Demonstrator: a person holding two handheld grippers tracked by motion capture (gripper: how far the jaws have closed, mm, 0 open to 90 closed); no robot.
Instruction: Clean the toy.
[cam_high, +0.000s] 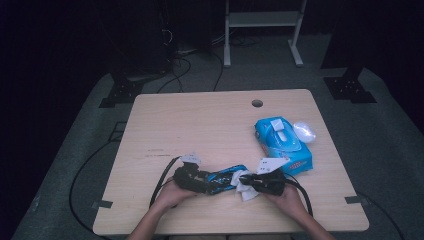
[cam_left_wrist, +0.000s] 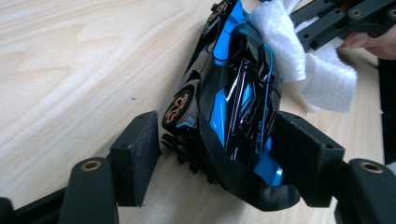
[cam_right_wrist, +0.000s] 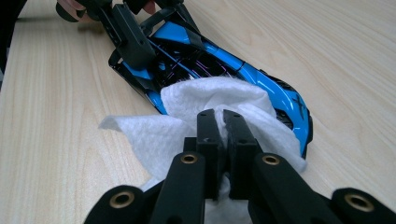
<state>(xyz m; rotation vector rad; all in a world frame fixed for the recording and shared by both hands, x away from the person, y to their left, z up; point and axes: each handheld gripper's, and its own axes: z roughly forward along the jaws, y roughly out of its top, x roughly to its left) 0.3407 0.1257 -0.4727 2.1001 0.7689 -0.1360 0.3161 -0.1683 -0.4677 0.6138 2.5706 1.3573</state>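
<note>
The blue toy car (cam_high: 220, 179) lies near the front edge of the bench (cam_high: 200, 125), well in front of the blue wipes pack (cam_high: 283, 145). The left gripper (cam_left_wrist: 219, 154) has its jaws half spread around the car's rear; one pad presses the body, while the other appears to stand just off the wheel. The right gripper (cam_right_wrist: 222, 140) has its jaws pressed together on a white wipe (cam_right_wrist: 205, 107) draped over the car's nose. To wipe well, keep the rear braced, stroke lightly along the bodywork away from the held end, and avoid snagging the thin fins.
</note>
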